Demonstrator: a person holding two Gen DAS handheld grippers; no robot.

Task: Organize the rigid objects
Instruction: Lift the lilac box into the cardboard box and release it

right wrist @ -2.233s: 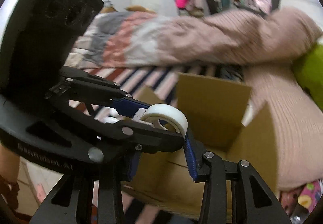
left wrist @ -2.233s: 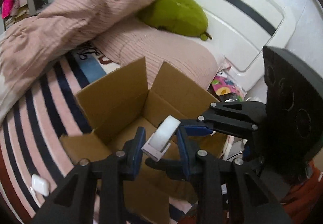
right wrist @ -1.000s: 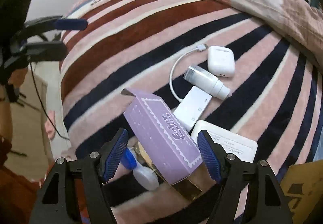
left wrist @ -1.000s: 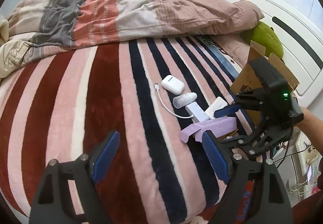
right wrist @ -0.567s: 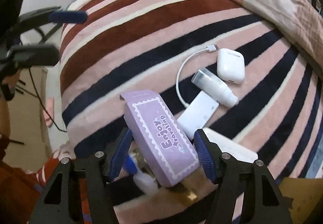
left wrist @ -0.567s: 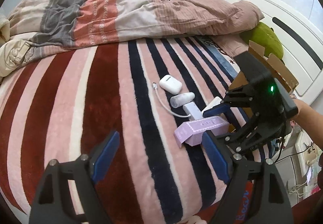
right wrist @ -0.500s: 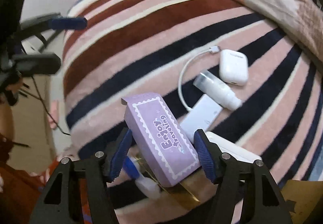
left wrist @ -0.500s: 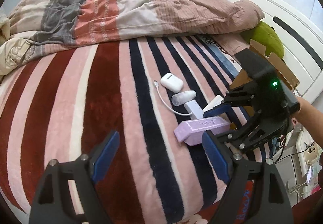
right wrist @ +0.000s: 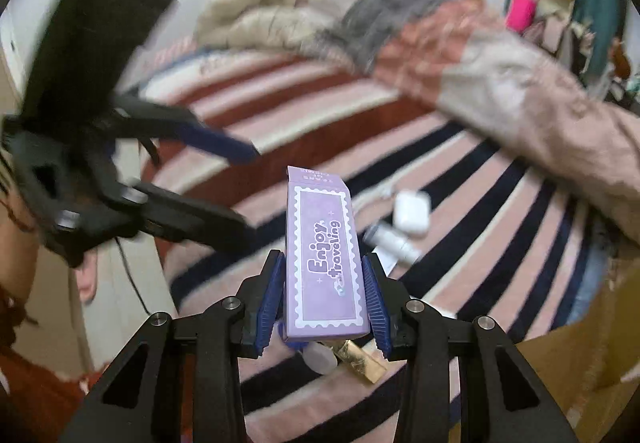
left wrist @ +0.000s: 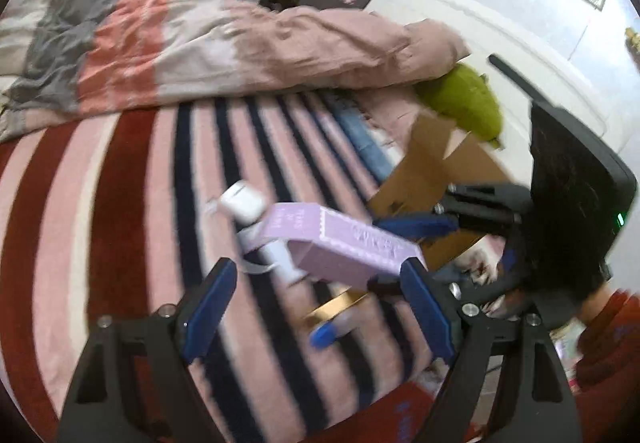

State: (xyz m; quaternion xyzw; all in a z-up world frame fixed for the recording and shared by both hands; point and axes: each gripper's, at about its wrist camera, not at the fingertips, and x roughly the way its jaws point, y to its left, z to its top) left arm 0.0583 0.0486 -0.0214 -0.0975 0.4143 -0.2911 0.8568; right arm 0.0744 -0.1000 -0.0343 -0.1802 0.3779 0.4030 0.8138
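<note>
My right gripper (right wrist: 325,293) is shut on a purple box (right wrist: 322,251) printed "Enjoy traveling" and holds it above the striped blanket (right wrist: 460,267). The same purple box (left wrist: 340,239) shows in the left wrist view, held by the right gripper (left wrist: 394,247). My left gripper (left wrist: 316,307) is open and empty, just below the box; it also shows in the right wrist view (right wrist: 244,187). A white earbud case (right wrist: 412,212), a small white bottle (right wrist: 394,239) and a gold item (right wrist: 360,359) lie on the blanket. The cardboard box (left wrist: 432,171) stands at the right.
A rumpled pink and grey duvet (left wrist: 180,47) lies across the back of the bed. A green plush (left wrist: 464,103) rests by the white headboard (left wrist: 500,51). A blue-capped item (left wrist: 326,335) lies near the bed's front edge.
My right gripper has shut on the purple box and lifted it off the blanket. The left gripper has moved closer to the box and stays open.
</note>
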